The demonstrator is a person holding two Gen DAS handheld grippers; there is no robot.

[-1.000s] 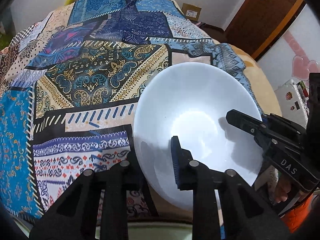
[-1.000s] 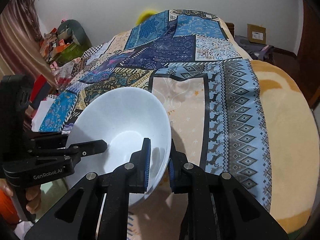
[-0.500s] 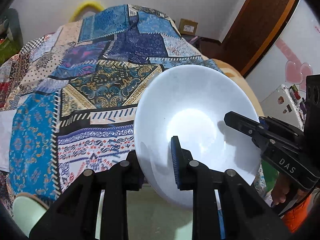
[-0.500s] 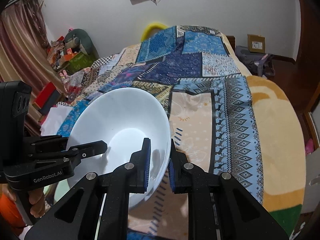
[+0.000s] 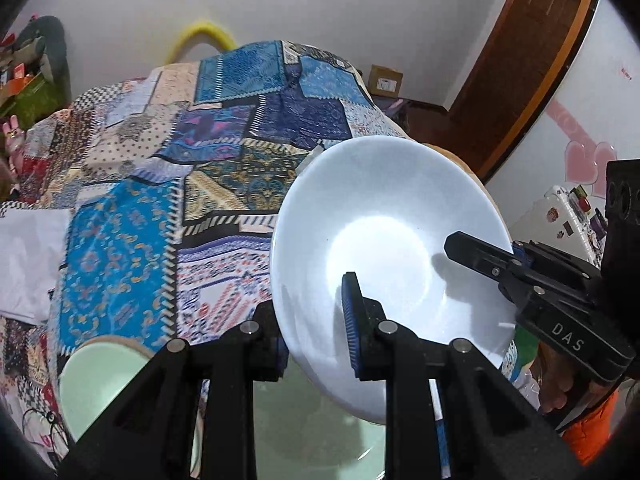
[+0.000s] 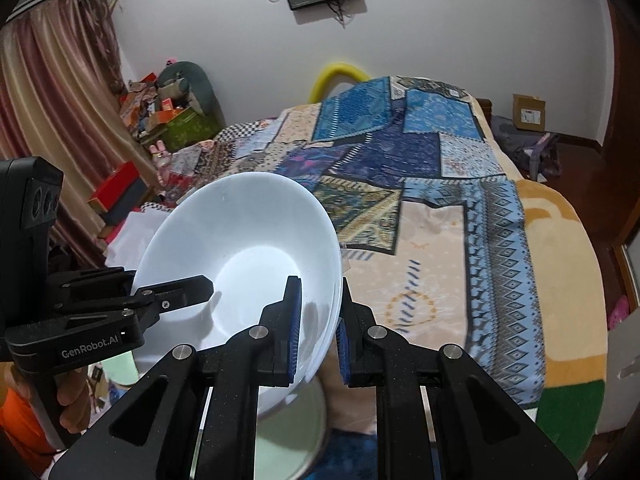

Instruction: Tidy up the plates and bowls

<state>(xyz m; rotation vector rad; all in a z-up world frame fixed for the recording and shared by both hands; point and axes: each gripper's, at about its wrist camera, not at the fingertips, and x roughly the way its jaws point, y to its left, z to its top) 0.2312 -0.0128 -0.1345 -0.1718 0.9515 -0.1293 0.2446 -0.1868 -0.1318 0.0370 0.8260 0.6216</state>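
**Bowl held aloft by two grippers**

Bowl first: a wide white glazed ceramic bowl (image 5: 384,248) hangs tilted in the air above the near edge of the patchwork bedspread (image 5: 224,168), clear of the fabric. Both tools are clamped on its rim. The left gripper (image 5: 316,328) pinches the wall at about seven o'clock of the bowl, one blue pad inside, the other finger behind. The right gripper (image 6: 316,332) bites the rim at about four o'clock, seen from its own camera. Below sit pale green round dishes (image 5: 100,376), one at eight o'clock, another directly under the bowl.

My worry is the grip: two thin pinches on slick glaze, both low on one side. If the hands drift apart or twist unevenly, the bowl could slip, drop onto the green dishes and chip.
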